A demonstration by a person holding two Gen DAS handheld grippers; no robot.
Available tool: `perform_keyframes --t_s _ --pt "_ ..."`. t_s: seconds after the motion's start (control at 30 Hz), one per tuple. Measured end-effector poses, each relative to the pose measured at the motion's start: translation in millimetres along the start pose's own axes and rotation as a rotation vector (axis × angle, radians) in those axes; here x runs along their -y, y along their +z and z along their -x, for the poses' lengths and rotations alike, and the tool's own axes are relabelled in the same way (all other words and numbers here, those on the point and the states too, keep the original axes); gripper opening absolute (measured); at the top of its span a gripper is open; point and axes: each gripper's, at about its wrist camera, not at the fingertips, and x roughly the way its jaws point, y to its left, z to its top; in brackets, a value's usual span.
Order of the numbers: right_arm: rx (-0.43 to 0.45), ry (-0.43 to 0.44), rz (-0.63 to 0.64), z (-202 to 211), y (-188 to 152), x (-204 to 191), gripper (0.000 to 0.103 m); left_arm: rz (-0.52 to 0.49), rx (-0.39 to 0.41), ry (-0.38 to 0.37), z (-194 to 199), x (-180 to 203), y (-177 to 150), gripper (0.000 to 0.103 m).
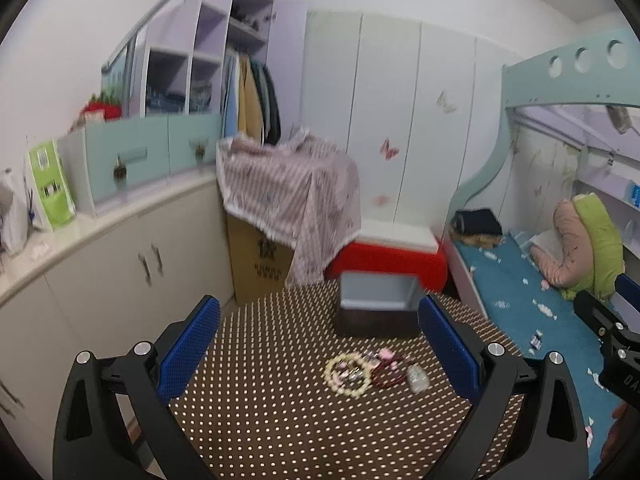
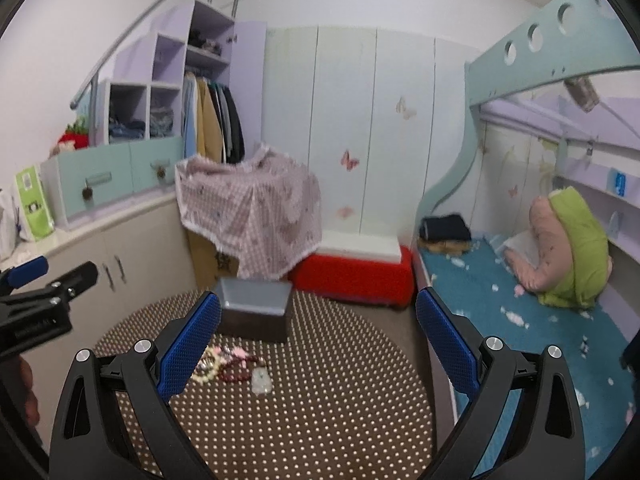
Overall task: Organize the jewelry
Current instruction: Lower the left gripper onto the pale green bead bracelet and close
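table [image 1: 260, 420] front: open | box [image 1: 376, 312] blocks far edge (behind jewelry [image 1: 372, 370])

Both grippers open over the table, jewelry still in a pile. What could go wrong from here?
1. The cream bead bracelet, dark red bracelet and pink pieces lie touching or overlapping, so closing on one may drag the others.
2. The small clear bag sits against the pile and could get pinched along with it.
3. The box stands just behind the pile; a forward reach by the left gripper might knock it across the dotted tablecloth.
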Motion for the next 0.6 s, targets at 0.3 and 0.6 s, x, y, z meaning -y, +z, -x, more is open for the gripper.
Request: perform_keyframes --t_s 0.3,0.6 --pt "-0.194 0.008 0.024 -82 -34 -4 0.095 0.007 -0.284 0.041 -105 -20 -45 0.096" --pt "-0.310 0.026 0.042 -144 -55 -10 0.095 -0.047 -0.447 0.076 -177 -25 -73 0.096"
